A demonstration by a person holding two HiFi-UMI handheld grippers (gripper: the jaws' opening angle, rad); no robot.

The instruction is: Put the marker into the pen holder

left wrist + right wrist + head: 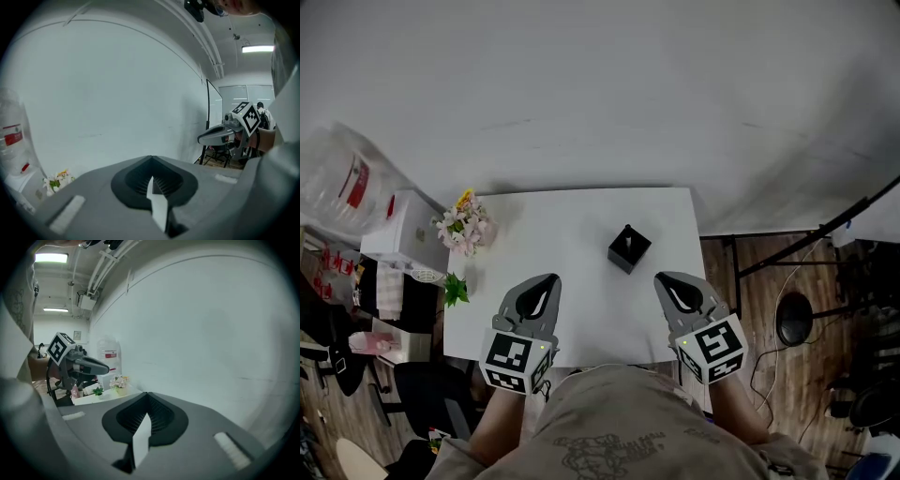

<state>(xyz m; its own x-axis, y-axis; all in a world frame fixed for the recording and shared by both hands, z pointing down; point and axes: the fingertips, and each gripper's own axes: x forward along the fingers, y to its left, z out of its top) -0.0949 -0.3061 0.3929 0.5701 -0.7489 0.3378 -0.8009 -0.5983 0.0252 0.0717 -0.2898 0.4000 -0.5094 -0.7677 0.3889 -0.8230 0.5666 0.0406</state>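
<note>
Left grey gripper [547, 283] with its jaws shut tight on nothing, right grey gripper [667, 281] the same, both over the near edge of the white table [572, 211], small black square pen holder [629, 248] standing just past and between them, marker too small to make out, pink flowers [466, 226] at the table's left edge

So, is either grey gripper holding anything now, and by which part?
Nothing is held. The left gripper and the right gripper both have their jaws closed together, with nothing between them.
</note>
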